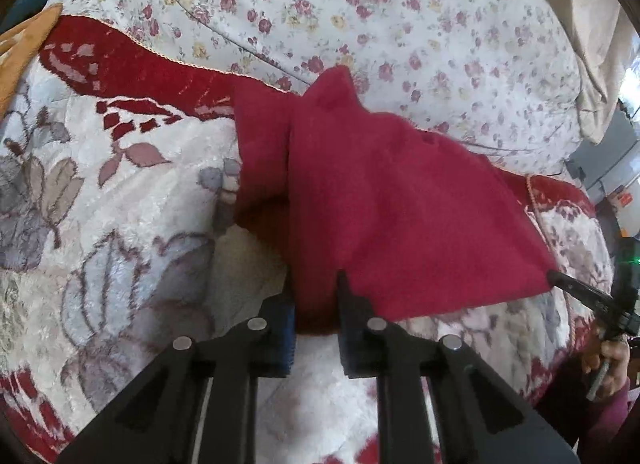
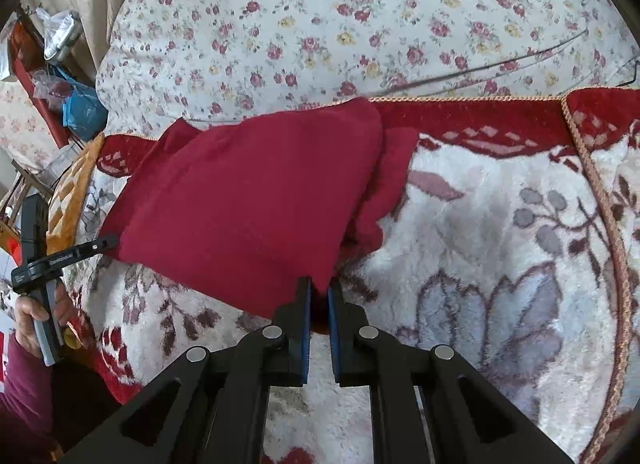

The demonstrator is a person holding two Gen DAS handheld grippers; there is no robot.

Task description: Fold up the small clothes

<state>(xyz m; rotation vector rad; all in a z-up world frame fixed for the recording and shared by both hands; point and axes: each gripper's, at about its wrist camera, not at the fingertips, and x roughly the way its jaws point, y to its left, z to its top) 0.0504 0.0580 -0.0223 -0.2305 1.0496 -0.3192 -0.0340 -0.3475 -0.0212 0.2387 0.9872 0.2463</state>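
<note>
A small crimson garment [image 1: 392, 199] hangs lifted over the plush floral blanket [image 1: 120, 223], its far part still draped on the bed. My left gripper [image 1: 316, 296] is shut on the garment's near left corner. My right gripper [image 2: 319, 296] is shut on the near right corner; its tip also shows in the left wrist view [image 1: 560, 278]. The garment [image 2: 248, 203] is stretched between the two grippers, with a folded layer under its right edge. The left gripper shows in the right wrist view [image 2: 106, 243] at the cloth's left corner.
A white quilt with small roses [image 1: 360, 11] lies behind the garment. The blanket has a red border with corded trim [image 2: 520, 119]. An orange cushion [image 2: 72, 187] and bags on a shelf [image 2: 76, 103] are at the left. My hand [image 2: 36, 324] holds the left gripper.
</note>
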